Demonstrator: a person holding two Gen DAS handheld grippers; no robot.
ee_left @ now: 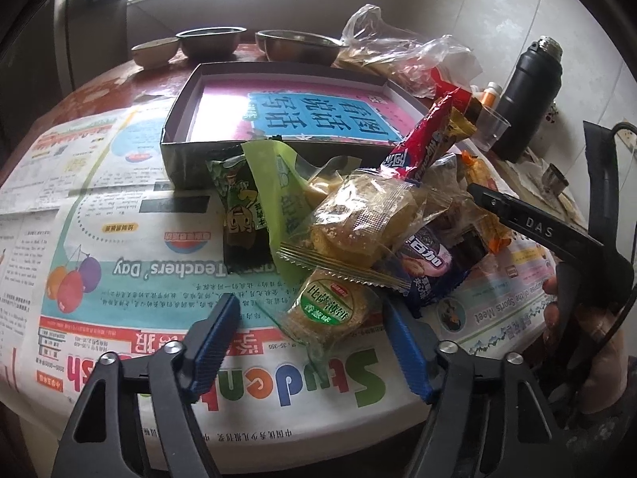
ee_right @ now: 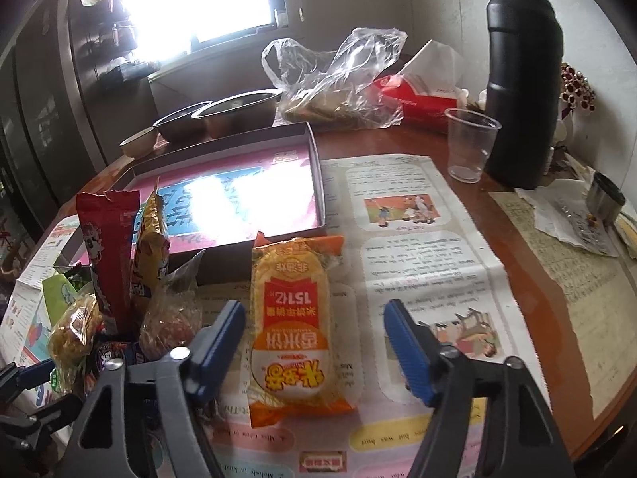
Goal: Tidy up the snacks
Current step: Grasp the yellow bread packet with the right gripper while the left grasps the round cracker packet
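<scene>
Blue ribbed pads on our left gripper (ee_left: 310, 342) stand apart, nothing between them but air above the newspaper (ee_left: 119, 279). In the left wrist view, the snack pile (ee_left: 358, 219) sits just ahead of the fingertips, on the paper and in front of the open box (ee_left: 179, 135). Nearest piece is the green-label rice cake packet (ee_left: 328, 312), lying flat between the two pads' lines but not touched, long axis running near-left to far-right. Behind it, a clear cookie packet (ee_left: 358, 223) rests on the heap. The red stick packet (ee_left: 422, 139) leans up and to the far right, top end over the box's near right corner. The green wrapper (ee_left: 239, 211) lies left of the heap, long axis roughly toward us. Right gripper's black finger (ee_left: 529, 219) comes in from the right, tip at the pile's edge.

Right wrist view: our right gripper (ee_right: 314, 342) is also spread wide. The orange rice cracker packet (ee_right: 292, 326) lies flat on the newspaper, nearer the left pad, long axis pointing away from us toward the box (ee_right: 318, 183), print upside down to us. We see no contact with either pad. Rest of the pile is to the left. Clear cup (ee_right: 469, 147) and black flask (ee_right: 521, 79) stand far right.
</scene>
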